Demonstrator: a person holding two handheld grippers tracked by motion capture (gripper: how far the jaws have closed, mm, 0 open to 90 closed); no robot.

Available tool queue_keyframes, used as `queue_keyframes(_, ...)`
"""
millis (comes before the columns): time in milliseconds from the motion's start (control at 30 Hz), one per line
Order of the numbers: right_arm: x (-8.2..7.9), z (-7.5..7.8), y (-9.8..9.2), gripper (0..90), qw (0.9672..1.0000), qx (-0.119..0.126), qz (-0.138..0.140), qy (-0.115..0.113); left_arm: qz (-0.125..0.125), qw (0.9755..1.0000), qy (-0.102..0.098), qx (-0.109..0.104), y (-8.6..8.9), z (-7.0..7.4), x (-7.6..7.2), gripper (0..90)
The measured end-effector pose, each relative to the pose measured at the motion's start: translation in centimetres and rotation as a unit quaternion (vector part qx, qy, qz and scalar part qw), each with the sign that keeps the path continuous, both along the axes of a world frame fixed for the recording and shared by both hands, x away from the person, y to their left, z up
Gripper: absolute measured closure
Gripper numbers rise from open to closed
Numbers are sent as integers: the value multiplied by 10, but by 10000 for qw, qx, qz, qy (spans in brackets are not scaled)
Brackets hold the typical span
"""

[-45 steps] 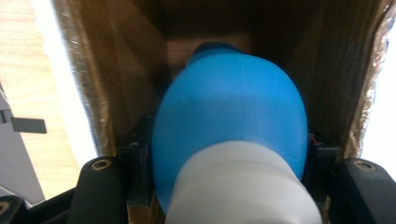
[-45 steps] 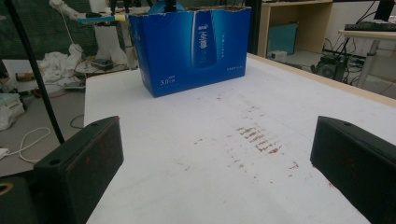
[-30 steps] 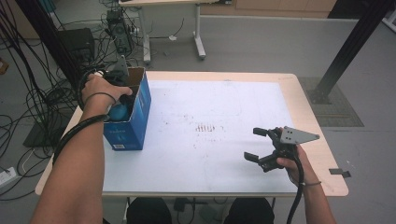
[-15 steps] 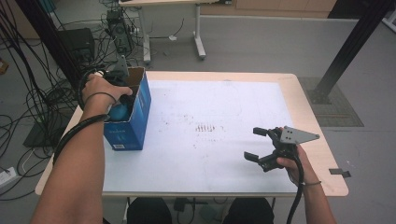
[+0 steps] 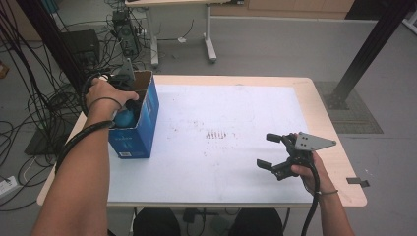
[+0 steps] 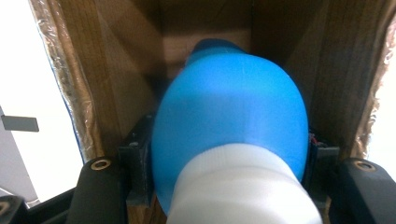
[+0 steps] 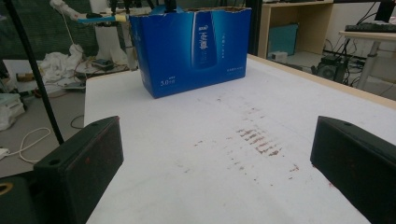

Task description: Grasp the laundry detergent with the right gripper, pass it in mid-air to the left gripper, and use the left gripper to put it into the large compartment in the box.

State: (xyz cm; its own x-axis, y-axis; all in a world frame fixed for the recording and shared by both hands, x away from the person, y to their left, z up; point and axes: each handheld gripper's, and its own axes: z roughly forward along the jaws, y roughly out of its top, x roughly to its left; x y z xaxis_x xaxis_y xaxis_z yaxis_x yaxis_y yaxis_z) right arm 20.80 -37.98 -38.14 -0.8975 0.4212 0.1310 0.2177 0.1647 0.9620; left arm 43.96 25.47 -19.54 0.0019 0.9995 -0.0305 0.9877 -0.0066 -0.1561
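Note:
A blue cardboard box [image 5: 140, 129] with an open top stands upright at the table's left edge; its printed blue side [image 7: 196, 46] faces the right gripper view. My left gripper [image 5: 124, 109] reaches down into the box under my hand. In the left gripper view this gripper [image 6: 229, 154] is shut on a blue bottle [image 6: 233, 116] with a white cap [image 6: 243, 186], between the brown inner walls. My right gripper [image 5: 268, 151] rests near the table's front right, jaws wide apart and pointing left toward the box; nothing lies between them [image 7: 217, 158].
A white sheet [image 5: 236, 98] covers the wooden table [image 5: 327, 128], with reddish-brown smudges [image 5: 219, 133] at its middle. Cables, equipment and another desk stand on the floor beyond the far left edge. A black post [image 5: 366, 54] rises at the far right.

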Motion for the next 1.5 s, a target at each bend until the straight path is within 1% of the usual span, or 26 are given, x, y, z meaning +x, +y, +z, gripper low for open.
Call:
queue_keyframes(267, 1, 0, 1, 23, 10000, -17, 14, 6, 9, 10000, 26, -7, 0, 0, 1, 374)
queue_keyframes(500, 1, 0, 1, 23, 10000, -14, 13, 4, 1, 10000, 21, 33, -3, 0, 1, 373)
queue_keyframes(700, 0, -1, 0, 23, 10000, -3, 4, 12, 35, 10000, 22, -11, 1, 0, 1, 373)
queue_keyframes(1500, 2, -2, 3, 23, 10000, 5, 26, 11, 67, 10000, 17, -40, 4, 0, 0, 374)
